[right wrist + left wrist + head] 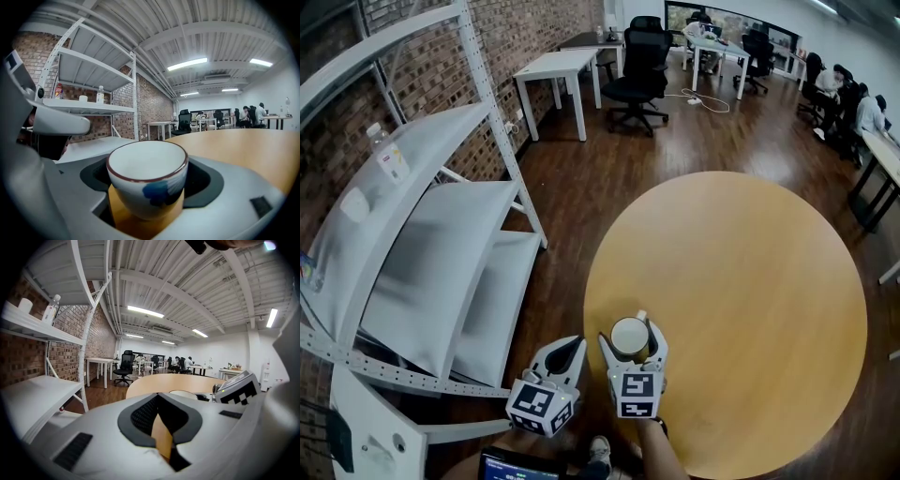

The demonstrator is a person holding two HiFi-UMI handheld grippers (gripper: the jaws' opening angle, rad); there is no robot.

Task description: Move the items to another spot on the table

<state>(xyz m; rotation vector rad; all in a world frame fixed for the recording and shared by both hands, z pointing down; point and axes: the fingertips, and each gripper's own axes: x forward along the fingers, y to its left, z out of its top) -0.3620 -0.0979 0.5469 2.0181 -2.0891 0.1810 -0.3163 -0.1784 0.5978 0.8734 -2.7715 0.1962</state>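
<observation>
A white cup point(630, 336) with a dark red rim and a blue mark point(147, 180) stands upright at the near left edge of the round wooden table point(750, 281). My right gripper point(634, 330) is shut on the cup, one jaw against each side point(147, 190). My left gripper point(570, 349) hovers just left of it, off the table's edge above the floor, jaws shut with nothing in them point(161, 427). The left gripper view shows the cup's rim point(183, 393) and the right gripper's marker cube point(236, 390) to its right.
A white metal shelf unit point(422, 262) stands against the brick wall on the left, with a bottle point(384, 150) on an upper shelf. White desks point(558, 70) and black office chairs point(639, 66) stand far back on the wooden floor.
</observation>
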